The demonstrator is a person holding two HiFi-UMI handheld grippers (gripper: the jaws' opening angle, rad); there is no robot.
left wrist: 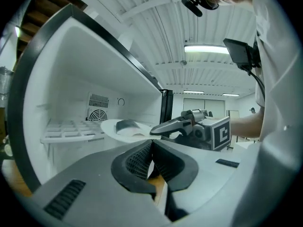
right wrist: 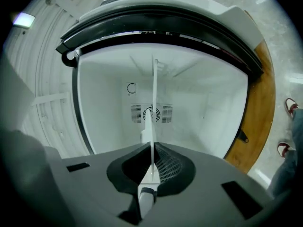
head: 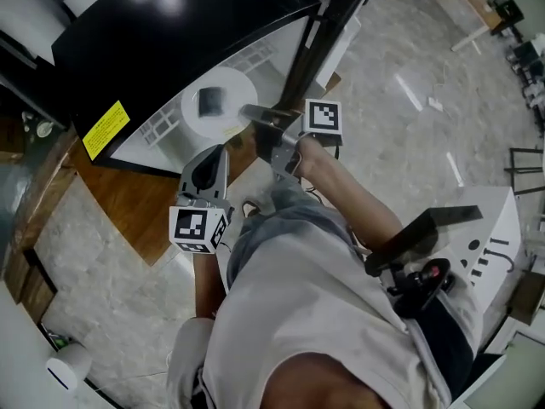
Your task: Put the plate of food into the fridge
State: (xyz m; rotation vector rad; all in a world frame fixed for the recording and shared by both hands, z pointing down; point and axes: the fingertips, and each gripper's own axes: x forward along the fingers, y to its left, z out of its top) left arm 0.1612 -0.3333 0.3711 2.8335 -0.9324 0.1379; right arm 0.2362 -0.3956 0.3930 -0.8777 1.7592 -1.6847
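A white plate (head: 223,113) carries a dark piece of food (head: 210,100) and hangs at the mouth of the open fridge (head: 281,62). My right gripper (head: 253,114) is shut on the plate's near rim. In the right gripper view the plate (right wrist: 154,103) runs edge-on as a thin white line between the pads of that gripper (right wrist: 152,161), with the fridge's back wall (right wrist: 203,98) beyond. My left gripper (head: 216,155) hovers below and beside the plate, shut and empty. In the left gripper view, past this gripper (left wrist: 151,149), lie the plate (left wrist: 118,131), the food (left wrist: 126,124) and the right gripper (left wrist: 158,130).
The fridge has a black outer shell with a yellow label (head: 106,129), a fan vent (right wrist: 151,113) on the back wall and a white grid shelf (left wrist: 71,130) at the left. Brown wooden panelling (head: 128,198) lies below the fridge. The person's shoes (right wrist: 289,106) stand on the marble floor.
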